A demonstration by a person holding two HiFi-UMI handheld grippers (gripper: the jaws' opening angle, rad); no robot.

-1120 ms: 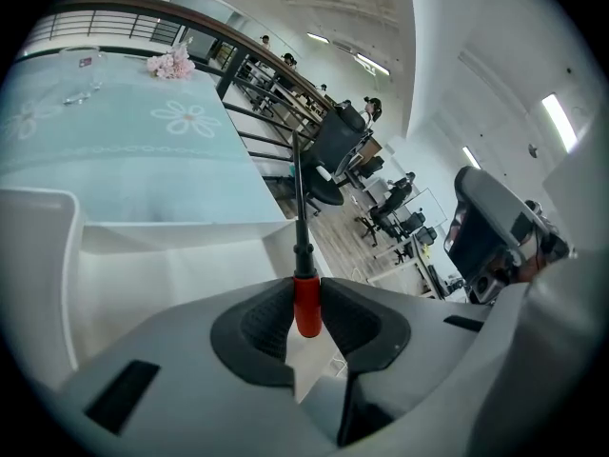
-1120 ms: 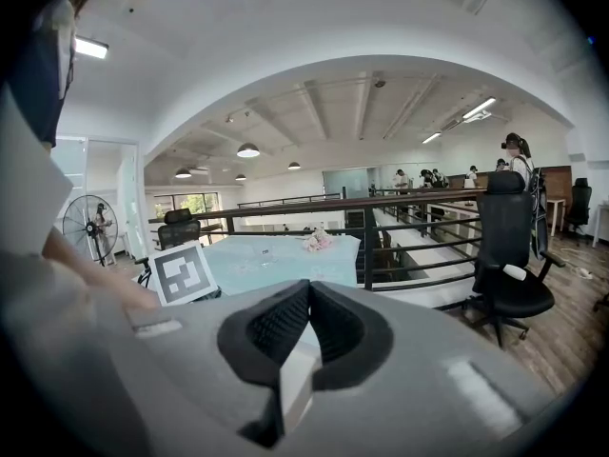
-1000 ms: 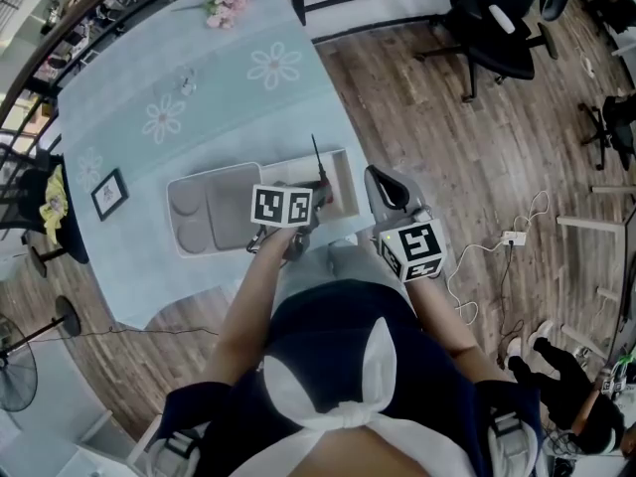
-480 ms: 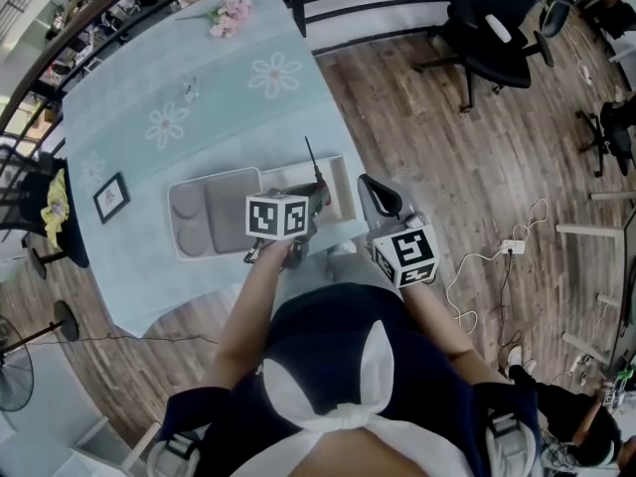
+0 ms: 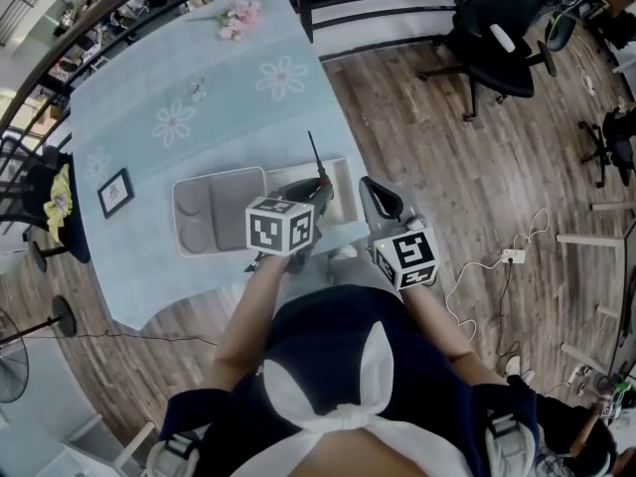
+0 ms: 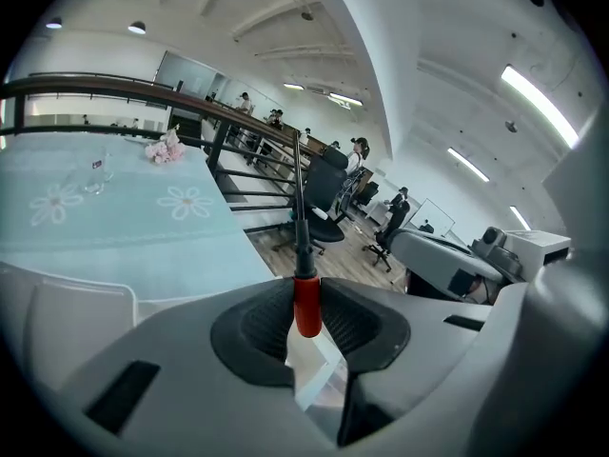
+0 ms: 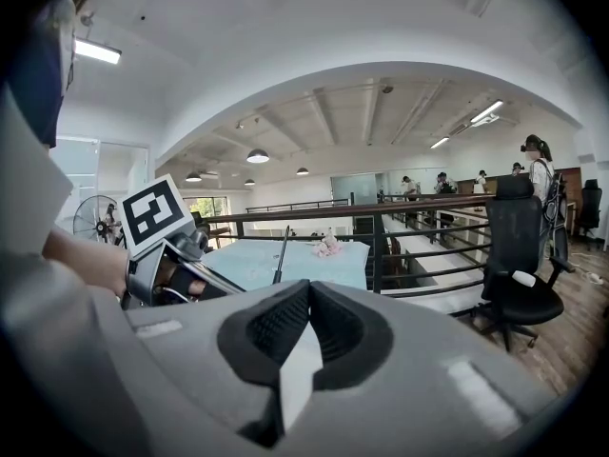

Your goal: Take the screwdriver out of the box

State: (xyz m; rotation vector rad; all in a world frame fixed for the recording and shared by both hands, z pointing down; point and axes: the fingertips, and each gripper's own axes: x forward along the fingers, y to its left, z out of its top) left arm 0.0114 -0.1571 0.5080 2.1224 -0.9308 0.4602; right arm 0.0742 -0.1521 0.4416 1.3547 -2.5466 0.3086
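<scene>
Left gripper (image 6: 306,293) is clamped on the screwdriver (image 6: 301,227): both pads squeeze the red handle, and the dark shaft stands straight up out of the jaws. Head view puts the left gripper (image 5: 310,199) over the white box (image 5: 347,189), with the screwdriver (image 5: 314,157) shaft running toward the far edge of the tabletop (image 5: 229,117) and its tip past the box's far wall in the picture. Can't tell from here how far the handle sits above the box floor.

Right gripper (image 7: 306,291) has its jaws together with nothing between them. It's held just off the right edge of the tabletop, beside the box (image 5: 373,189). Its own view shows the left gripper's marker cube (image 7: 152,213) and the shaft (image 7: 280,255) to its left.

Box sits at the right edge near the near-right corner. Grey tray (image 5: 209,217) lies just beside it on the left. Small picture frame (image 5: 115,193) sits near the left edge, pink flowers (image 5: 241,16) at the far edge.
</scene>
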